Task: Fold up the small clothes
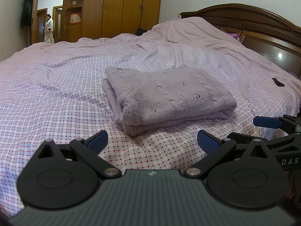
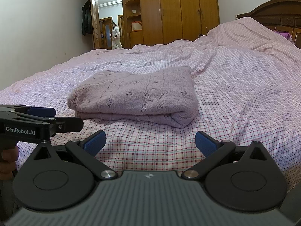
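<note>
Since both sets of jaws stand spread w/ nothing between them, left gripper and right gripper hover low over the checked bed, just short of the lilac knit sweater. It lies mid-bed as a neat stacked rectangle, so folding looks approx done; maybe only tidying left. Inner layers, sleeves hidden.

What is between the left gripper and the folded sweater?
Nothing but bare checked bedsheet. In the left wrist view, the open left gripper sits just short of the folded sweater.
</note>
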`<state>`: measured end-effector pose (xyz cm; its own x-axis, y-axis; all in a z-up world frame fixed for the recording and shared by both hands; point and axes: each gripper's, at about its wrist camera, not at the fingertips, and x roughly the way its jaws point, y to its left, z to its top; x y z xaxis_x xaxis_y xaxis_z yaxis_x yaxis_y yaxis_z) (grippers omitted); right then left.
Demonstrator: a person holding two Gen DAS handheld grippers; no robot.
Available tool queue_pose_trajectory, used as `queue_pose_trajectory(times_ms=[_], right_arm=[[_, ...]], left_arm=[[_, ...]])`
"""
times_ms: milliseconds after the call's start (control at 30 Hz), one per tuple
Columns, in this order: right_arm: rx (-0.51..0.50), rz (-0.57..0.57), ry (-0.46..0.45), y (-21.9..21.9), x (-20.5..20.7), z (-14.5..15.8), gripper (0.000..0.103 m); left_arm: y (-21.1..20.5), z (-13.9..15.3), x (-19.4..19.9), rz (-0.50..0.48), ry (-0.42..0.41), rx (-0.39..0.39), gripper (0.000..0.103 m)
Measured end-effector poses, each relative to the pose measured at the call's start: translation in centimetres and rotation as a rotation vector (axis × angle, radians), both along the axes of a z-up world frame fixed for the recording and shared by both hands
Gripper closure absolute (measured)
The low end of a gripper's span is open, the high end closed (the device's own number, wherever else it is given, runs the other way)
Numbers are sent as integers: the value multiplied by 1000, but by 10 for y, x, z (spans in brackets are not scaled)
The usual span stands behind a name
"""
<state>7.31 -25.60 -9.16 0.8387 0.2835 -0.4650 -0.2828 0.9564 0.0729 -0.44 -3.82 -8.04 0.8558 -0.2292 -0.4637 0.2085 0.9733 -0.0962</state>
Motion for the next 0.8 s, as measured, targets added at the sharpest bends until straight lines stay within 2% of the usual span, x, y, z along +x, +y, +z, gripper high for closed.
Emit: queue_pose_trajectory(times_ms=[800], right_arm=[[-2, 5, 1, 0, 0, 0, 0]], left_arm=[[0, -1, 0, -9, 8, 0, 0]])
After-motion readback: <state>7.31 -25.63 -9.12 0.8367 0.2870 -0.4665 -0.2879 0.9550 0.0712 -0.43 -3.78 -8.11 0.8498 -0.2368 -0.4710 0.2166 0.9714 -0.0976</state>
